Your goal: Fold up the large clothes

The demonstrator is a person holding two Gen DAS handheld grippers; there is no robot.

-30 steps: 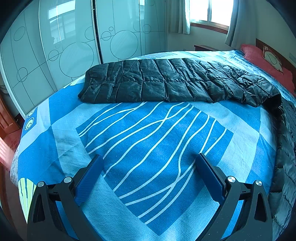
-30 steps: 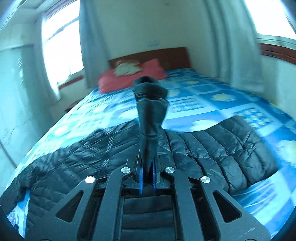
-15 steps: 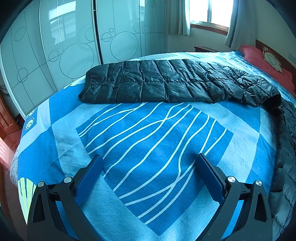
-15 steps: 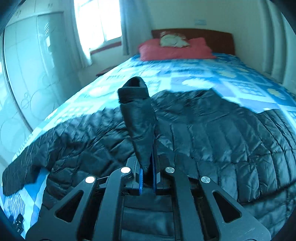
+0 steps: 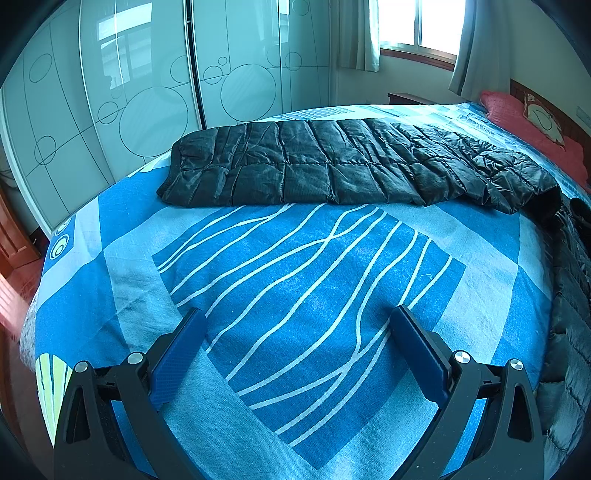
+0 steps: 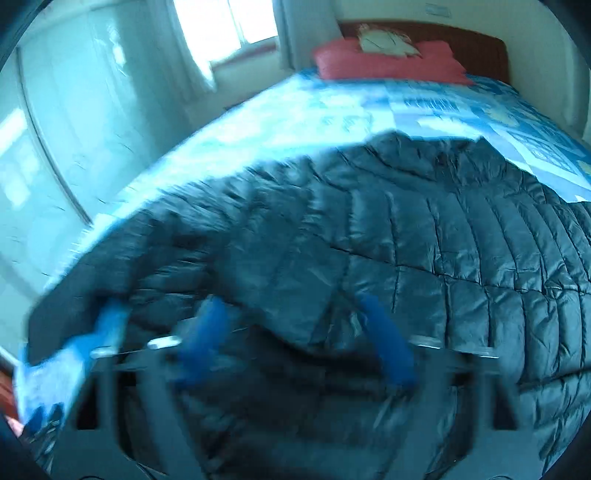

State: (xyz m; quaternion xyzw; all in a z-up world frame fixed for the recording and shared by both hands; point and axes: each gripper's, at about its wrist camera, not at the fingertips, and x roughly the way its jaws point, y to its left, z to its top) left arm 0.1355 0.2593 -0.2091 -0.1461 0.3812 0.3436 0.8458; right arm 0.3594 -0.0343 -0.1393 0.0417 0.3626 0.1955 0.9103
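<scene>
Starting at the left, we hold the left gripper (image 5: 295, 332) low over the blue bedspread (image 5: 314, 280), its jaws spread wide with nothing between the blue pads (image 5: 181, 350), only the white wavy lines of the cover showing in the gap. At about nine o'clock in that view stands the wardrobe (image 5: 147, 92) with circle-patterned sliding doors. At twelve o'clock, well apart from the fingertips, a long sleeve of the black quilted down jacket (image 5: 332, 166) lies flat across the bed, and the garment runs on to three o'clock, where its body drapes down along the right edge. At one to two o'clock sit the window (image 5: 417, 22) and a red pillow (image 5: 517, 114) against the headboard. Moving right, the right wrist view is smeared with motion blur: the right gripper (image 6: 295, 339) hovers over the jacket body (image 6: 424, 240), which fills the picture from the centre out to three o'clock, and its jaws are opening, the blue pads (image 6: 388, 350) standing apart with dark jacket fabric seen between them but not pressed. The red pillow (image 6: 388, 62) lies at twelve o'clock.
</scene>
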